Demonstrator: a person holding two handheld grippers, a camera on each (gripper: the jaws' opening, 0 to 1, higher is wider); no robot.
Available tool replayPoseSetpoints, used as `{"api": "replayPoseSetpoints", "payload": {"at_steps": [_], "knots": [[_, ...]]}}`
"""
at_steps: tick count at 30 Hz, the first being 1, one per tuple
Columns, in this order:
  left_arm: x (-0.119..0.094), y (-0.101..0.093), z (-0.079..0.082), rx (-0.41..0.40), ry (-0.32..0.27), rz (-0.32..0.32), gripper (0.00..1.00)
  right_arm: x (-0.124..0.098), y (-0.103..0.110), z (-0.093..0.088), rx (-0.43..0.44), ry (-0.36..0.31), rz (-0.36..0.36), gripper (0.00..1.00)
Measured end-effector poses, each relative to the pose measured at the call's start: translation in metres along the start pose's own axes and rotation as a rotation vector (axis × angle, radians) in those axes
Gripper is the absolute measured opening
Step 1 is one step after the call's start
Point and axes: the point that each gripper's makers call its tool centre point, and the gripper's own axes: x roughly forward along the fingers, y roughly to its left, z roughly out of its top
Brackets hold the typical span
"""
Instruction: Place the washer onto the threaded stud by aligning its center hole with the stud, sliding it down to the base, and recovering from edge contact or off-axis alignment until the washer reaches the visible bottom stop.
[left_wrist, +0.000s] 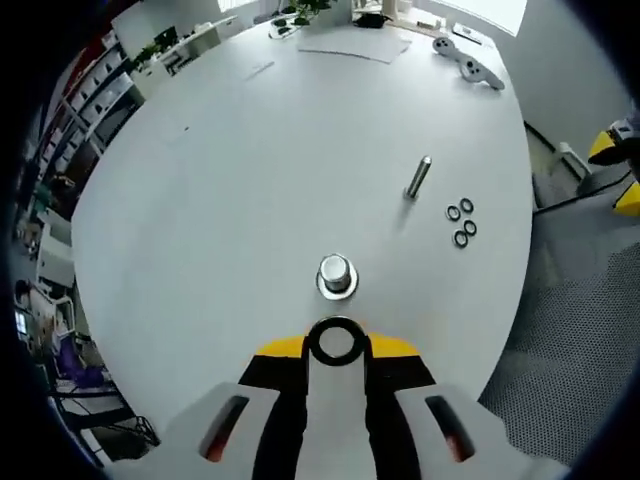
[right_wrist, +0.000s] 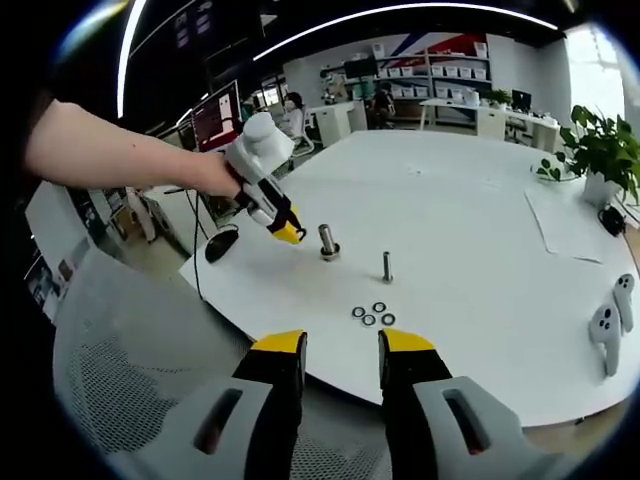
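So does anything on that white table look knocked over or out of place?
Nothing stands out. Both threaded studs stand upright, three spare washers lie flat together, and the left tongs hold one washer near the closer stud.

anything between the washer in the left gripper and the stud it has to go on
Nothing visible. The washer sits in the left gripper tips just short of the stud, with only bare table between them. The spare washers and a second stud lie off to the side.
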Motion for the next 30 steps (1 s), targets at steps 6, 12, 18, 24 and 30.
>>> {"api": "replayPoseSetpoints", "payload": {"at_steps": [6, 12, 18, 24, 30], "knots": [[-0.005, 0.0, 0.021, 0.026, -0.025, -0.005, 0.18, 0.0, 0.0, 0.001, 0.002, -0.002, 0.0, 0.32], [-0.001, -0.004, 0.036, 0.038, -0.037, -0.017, 0.18, 0.0, 0.0, 0.001, 0.004, -0.002, -0.002, 0.32], [0.008, -0.005, 0.038, 0.054, -0.026, -0.027, 0.18, 0.0, -0.001, 0.001, 0.009, -0.007, -0.005, 0.32], [0.014, -0.005, 0.04, 0.068, -0.015, -0.028, 0.18, -0.001, -0.002, 0.003, 0.014, -0.013, -0.009, 0.31], [0.023, -0.005, 0.037, 0.073, 0.021, -0.024, 0.18, 0.0, -0.002, 0.002, 0.01, -0.009, -0.008, 0.31]]}}
